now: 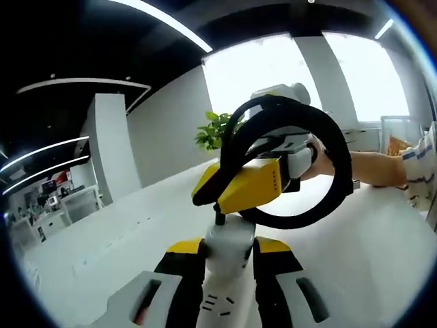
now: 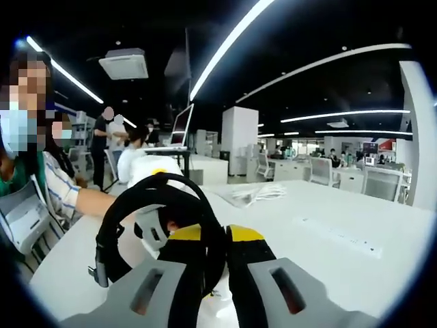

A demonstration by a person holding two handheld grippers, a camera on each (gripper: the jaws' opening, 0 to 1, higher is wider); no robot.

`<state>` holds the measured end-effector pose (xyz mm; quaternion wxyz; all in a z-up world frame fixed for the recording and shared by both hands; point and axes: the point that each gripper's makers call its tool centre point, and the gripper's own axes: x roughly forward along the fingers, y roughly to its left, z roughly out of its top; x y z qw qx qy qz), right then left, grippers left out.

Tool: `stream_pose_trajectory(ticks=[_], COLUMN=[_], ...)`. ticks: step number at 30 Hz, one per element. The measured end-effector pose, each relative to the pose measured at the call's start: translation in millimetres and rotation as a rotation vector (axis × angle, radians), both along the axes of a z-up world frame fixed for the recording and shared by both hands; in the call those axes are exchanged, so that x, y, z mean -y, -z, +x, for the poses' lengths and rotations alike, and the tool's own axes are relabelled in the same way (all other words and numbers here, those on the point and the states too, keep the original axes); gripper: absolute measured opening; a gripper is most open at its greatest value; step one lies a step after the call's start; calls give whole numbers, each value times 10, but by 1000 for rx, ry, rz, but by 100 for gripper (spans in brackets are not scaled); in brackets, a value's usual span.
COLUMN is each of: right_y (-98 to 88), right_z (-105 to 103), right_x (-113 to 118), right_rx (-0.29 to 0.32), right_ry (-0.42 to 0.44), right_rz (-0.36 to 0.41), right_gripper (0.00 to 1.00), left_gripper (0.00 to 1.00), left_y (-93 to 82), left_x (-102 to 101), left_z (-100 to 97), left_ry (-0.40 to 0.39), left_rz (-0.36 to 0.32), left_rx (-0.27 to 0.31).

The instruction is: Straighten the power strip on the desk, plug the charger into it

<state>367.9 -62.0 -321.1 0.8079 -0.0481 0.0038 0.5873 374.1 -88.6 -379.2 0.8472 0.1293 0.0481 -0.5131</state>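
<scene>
A leafy green potted plant (image 1: 214,130) stands by the bright window (image 1: 254,72) at the far edge of the white desk (image 1: 116,236). Elsewhere — a laptop (image 2: 180,127) open on a distant table, office chairs (image 2: 321,170), and a ceiling-mounted projector (image 2: 123,63) overhead.

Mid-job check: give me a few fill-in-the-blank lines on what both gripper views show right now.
1. The cable curls in a loop and is ___ in colour.
2. The left gripper clamps a ___ charger.
3. The power strip lies flat on the white ___.
4. In the left gripper view, a green ___ stands behind the loop.

Missing words: black; white; desk; plant.
</scene>
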Motion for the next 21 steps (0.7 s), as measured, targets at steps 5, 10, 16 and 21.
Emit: stream_pose_trajectory(ticks=[5, 10, 16, 21], right_y=[128, 176, 195, 205], right_z=[-16, 25, 49, 29], right_x=[-41, -40, 17, -11], right_rx=[34, 52, 64, 93], right_ry=[20, 46, 40, 12], right_rz=[-106, -189, -241, -292], right_gripper=[13, 13, 12, 10], left_gripper=[29, 32, 31, 30], left_y=[-1, -10, -50, -180], left_x=[-17, -168, -494, -783], left_z=[-7, -21, -44, -76], left_ry=[-5, -26, -60, -99], left_rz=[-6, 41, 48, -33], left_rx=[-11, 21, 25, 9])
